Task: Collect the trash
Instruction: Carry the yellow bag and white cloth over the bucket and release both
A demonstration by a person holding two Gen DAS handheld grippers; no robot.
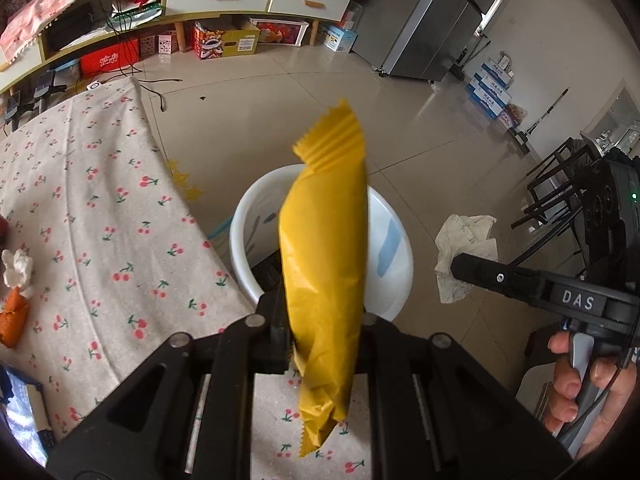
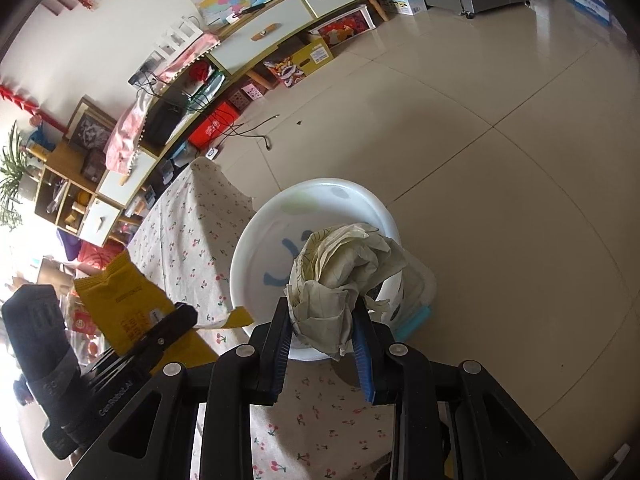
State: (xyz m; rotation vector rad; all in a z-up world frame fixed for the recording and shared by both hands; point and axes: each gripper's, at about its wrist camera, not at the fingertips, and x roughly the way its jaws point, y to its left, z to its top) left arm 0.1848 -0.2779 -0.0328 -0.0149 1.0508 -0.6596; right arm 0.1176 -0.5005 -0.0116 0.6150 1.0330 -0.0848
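Wrapper: yellow wrapper [image 1: 324, 248], long and smooth, with zigzag ends, standing almost upright above the white bin [image 1: 394, 240].
Left gripper [image 1: 320, 344]: jaws closed on the lower part of the wrapper.
Paper: crumpled paper [image 2: 340, 280], cream with a faint print, full of folds, over the rim of the bin.
Right gripper [image 2: 322, 344]: jaws closed on the paper.
Tabletop [image 1: 92, 208]: cherry-print cloth, with a white tissue [image 1: 18, 266] and an orange scrap [image 1: 14, 318] lying near its left edge.
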